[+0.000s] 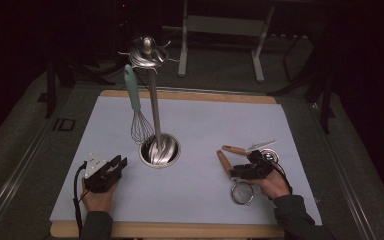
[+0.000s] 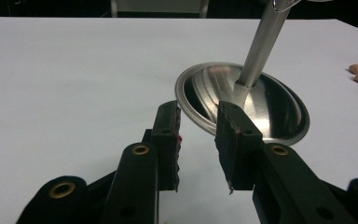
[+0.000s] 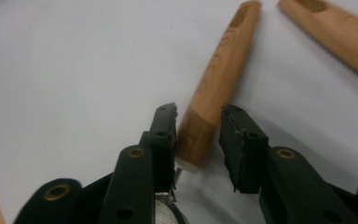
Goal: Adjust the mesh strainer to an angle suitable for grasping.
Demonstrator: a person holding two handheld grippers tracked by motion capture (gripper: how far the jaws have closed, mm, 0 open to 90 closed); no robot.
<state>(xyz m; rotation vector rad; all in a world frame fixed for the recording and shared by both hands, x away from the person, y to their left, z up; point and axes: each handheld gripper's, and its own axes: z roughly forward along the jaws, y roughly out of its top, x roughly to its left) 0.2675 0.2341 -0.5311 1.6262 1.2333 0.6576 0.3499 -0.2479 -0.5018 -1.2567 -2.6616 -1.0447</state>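
A steel utensil stand point(image 1: 159, 150) with a round base point(image 2: 265, 107) rises mid-table, and a teal-handled whisk point(image 1: 135, 107) hangs from its top hooks point(image 1: 147, 52). My left gripper point(image 1: 119, 163) rests left of the base, open point(image 2: 199, 108), nothing between its jaws. A small strainer point(image 1: 242, 192) with a wooden handle point(image 1: 223, 162) lies at the right. My right gripper point(image 1: 233, 172) is open around the lower end of that handle point(image 3: 214, 88); its left pad point(image 3: 165, 126) is against the wood and the right pad stands a little apart. The mesh rim point(image 3: 165, 210) peeks beneath the jaws.
A second wooden-handled utensil point(image 1: 235, 149) with a flat metal blade point(image 1: 260, 145) lies just beyond the strainer; its handle point(image 3: 335, 32) runs close to the right gripper. White paper point(image 1: 205, 120) covers a wooden board. Dark floor and a metal frame point(image 1: 220, 30) lie behind.
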